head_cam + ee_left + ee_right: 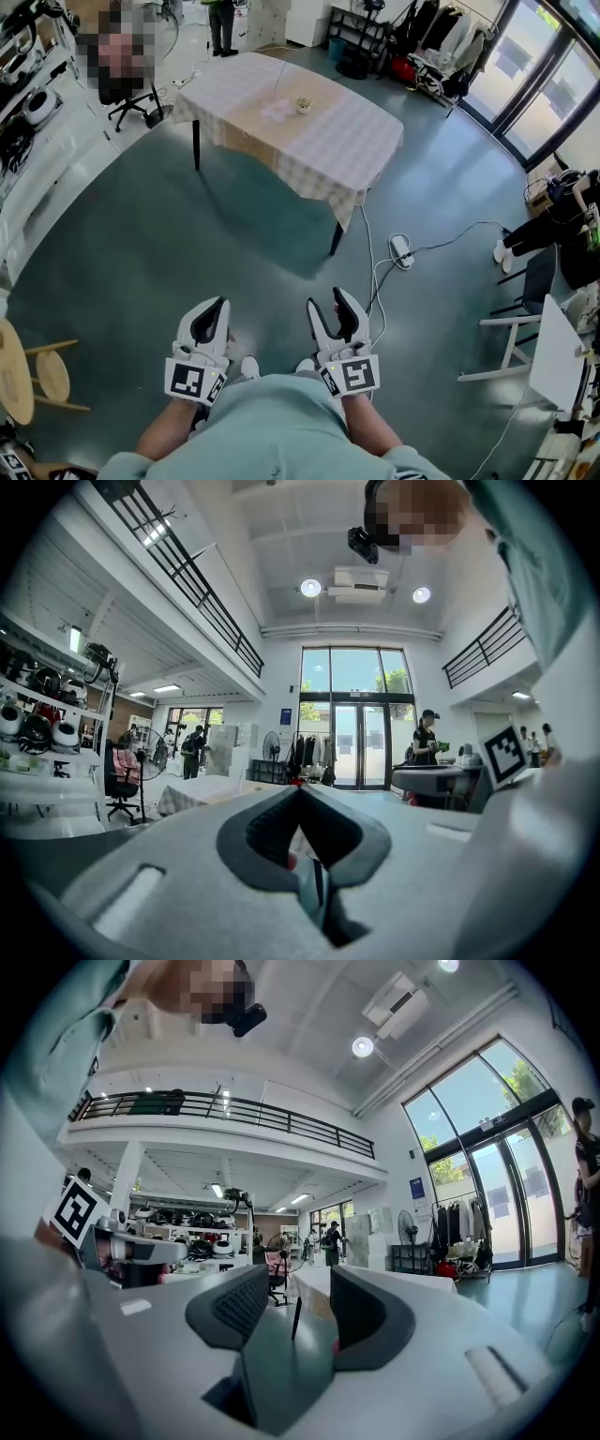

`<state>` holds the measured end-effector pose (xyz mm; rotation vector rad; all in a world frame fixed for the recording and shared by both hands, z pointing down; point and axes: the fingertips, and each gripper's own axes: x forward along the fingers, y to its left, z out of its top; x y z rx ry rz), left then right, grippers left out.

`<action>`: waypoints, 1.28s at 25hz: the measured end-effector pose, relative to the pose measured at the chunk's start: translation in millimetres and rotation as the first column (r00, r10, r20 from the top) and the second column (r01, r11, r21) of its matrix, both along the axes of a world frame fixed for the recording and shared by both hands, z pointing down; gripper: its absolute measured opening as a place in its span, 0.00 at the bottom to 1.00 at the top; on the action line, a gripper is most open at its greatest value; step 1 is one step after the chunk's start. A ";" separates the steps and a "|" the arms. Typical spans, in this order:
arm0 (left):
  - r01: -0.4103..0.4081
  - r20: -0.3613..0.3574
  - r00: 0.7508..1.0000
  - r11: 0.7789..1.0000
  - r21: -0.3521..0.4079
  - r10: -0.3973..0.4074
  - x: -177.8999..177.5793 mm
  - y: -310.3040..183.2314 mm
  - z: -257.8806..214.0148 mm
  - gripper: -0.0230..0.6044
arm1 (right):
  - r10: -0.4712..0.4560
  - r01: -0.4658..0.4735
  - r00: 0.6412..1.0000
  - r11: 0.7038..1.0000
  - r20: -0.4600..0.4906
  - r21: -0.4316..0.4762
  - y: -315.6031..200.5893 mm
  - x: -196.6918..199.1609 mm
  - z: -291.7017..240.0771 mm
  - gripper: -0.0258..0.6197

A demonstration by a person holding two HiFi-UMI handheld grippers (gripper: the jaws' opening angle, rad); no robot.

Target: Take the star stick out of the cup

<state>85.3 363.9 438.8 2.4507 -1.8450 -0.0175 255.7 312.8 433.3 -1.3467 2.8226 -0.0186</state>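
Far across the room stands a table [356,141] under a checked cloth. On it sits a small cup [303,105], with a pale pink item [277,111] beside it that is too small to make out. Both grippers are held low in front of the person's body, well short of the table and pointing toward it. My left gripper [208,323] has its jaw tips touching, with nothing between them [300,794]. My right gripper [330,319] has its jaws standing apart and empty [298,1302], and the distant table [319,1283] shows through the gap.
A power strip [400,248] with cables lies on the green floor right of the table. A white chair [525,328] and desk stand at the right, a wooden stool [14,370] at the left. An office chair [131,103] and shelves [37,724] line the far left.
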 end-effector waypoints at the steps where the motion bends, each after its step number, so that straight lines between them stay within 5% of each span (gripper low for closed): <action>1: 0.004 -0.001 1.000 1.000 0.001 -0.004 -3.6 -1.4 -0.1 0.04 | 0.002 -0.002 1.000 1.000 0.000 0.002 -3.8 -2.0 -1.0 0.33; 20: 0.042 -0.023 0.999 0.999 0.000 -0.042 -110.5 -30.6 9.6 0.04 | 0.039 -0.038 0.999 0.999 -0.033 0.036 -56.5 -86.4 -16.5 0.32; 32: 0.074 -0.005 0.997 0.997 -0.028 -0.074 -146.3 -147.7 19.1 0.04 | 0.055 -0.055 0.998 0.998 -0.008 0.014 -189.6 -112.1 6.3 0.31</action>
